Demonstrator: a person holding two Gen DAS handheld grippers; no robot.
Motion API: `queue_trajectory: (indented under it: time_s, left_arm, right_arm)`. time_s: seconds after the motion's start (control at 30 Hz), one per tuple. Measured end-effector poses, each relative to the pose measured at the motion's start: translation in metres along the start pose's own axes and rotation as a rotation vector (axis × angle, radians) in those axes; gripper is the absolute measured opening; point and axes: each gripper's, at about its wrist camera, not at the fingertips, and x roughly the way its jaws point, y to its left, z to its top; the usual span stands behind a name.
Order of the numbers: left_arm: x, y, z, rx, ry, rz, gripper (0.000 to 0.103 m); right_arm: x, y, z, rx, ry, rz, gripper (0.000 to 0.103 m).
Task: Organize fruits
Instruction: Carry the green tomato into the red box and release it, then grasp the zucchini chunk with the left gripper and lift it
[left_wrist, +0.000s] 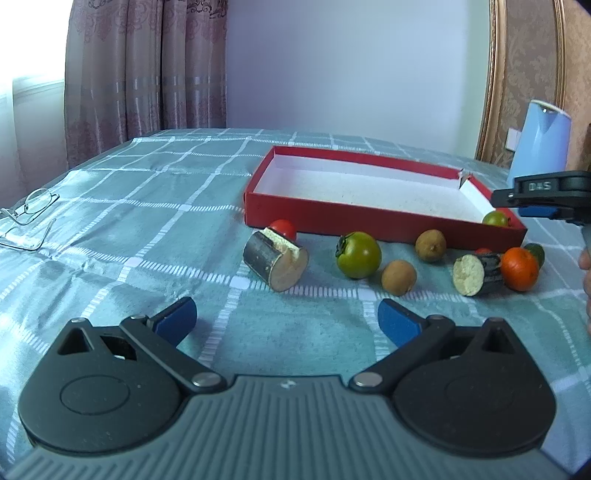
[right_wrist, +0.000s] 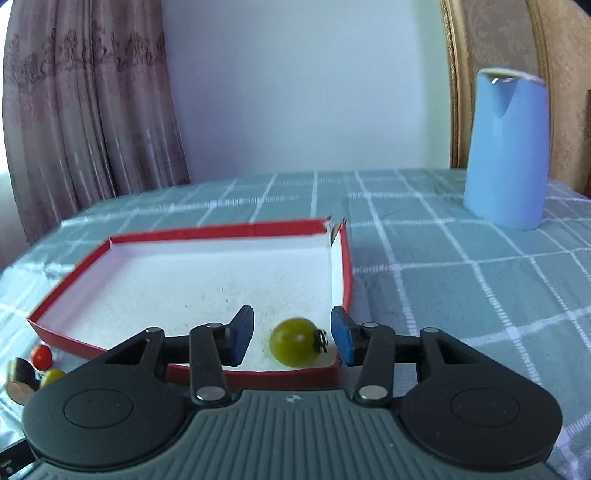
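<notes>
**Inside the box: one fruit down, many to go**

Inside the red box lies a single green tomato, between the spread fingers of the right gripper, untouched. Left gripper hovers with fingers spread, holding nothing. Out on the desk wait a persimmon, an orange, brown fruits and more.

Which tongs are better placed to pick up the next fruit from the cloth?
Left, probably. The left tongs are open, facing the green persimmon. The right tongs hang over the red box, around the green tomato.
</notes>
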Motion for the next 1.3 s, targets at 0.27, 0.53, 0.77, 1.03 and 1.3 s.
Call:
queue_trajectory:
  time_s: [0.27,0.53,0.77,1.03,1.3]
  left_arm:
    - [-0.02,0.019,0.005,0.001,-0.092,0.026,0.103]
    - [-0.003,0.013,0.032,0.099,-0.06,0.131,0.103]
    - [0.023,0.007,0.044,0.119,-0.007,0.166,0.103]
    - [0.045,0.003,0.048,0.123,0.054,0.159,0.103]
    - [0.048,0.009,0.044,0.076,0.083,0.11,0.077]
  right_arm:
    - [-0.069,-0.012,-0.044,-0.022,-0.11,0.023,0.073]
    - [-0.079,-0.019,-0.054,0.064,-0.158,0.02,0.073]
    - [-0.078,-0.025,-0.055,0.089,-0.15,0.011,0.078]
    - [-0.076,-0.032,-0.056,0.133,-0.136,0.025,0.078]
    - [-0.072,-0.041,-0.057,0.182,-0.117,0.036,0.078]
